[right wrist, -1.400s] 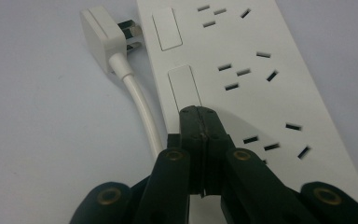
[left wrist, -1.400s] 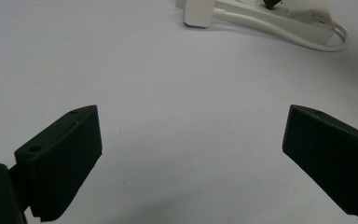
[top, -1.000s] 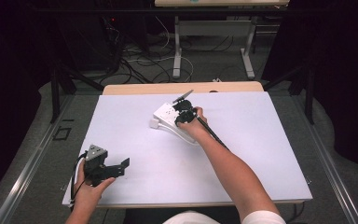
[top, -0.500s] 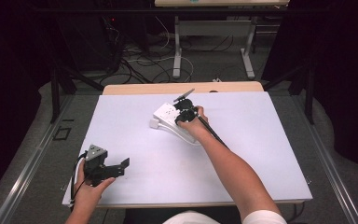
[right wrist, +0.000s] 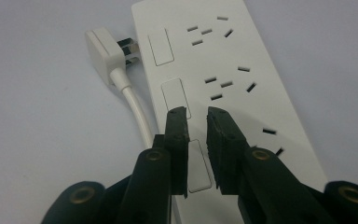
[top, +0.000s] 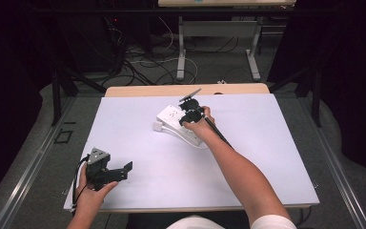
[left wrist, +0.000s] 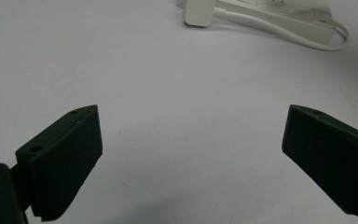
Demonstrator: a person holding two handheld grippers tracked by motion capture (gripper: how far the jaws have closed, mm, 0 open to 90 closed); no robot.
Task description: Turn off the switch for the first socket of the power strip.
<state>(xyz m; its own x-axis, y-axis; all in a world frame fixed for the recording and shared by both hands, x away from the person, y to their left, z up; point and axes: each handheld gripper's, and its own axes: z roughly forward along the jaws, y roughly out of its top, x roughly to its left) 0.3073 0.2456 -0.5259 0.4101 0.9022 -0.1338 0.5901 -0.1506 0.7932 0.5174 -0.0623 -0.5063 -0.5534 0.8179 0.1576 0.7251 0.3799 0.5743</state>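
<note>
The right gripper (right wrist: 196, 116) hangs over a white power strip (right wrist: 242, 93), its jaws drawn nearly together with only a thin slot of air between them and nothing held in that slot. Their tips sit just above the strip's face, over the lower end of its middle rocker switch (right wrist: 176, 98), with a second switch (right wrist: 200, 165) showing under the jaws and a third switch (right wrist: 161, 45) farther ahead of the tips. Whether the tips actually touch the strip cannot be told. The socket slots run along the strip to the right of the jaws. Ahead and to the left of the tips lies the strip's white plug (right wrist: 103, 51), its prongs pointing at the strip's edge, and its white cord (right wrist: 137, 112) runs back along that edge toward the gripper. In the high view the right gripper (top: 189, 110) is well out over the white table (top: 276, 152), on top of the power strip (top: 171, 119). The left gripper (left wrist: 191, 158) has its jaws spread wide, holding nothing, over bare table; the strip and plug (left wrist: 198, 13) lie well ahead of it.
</note>
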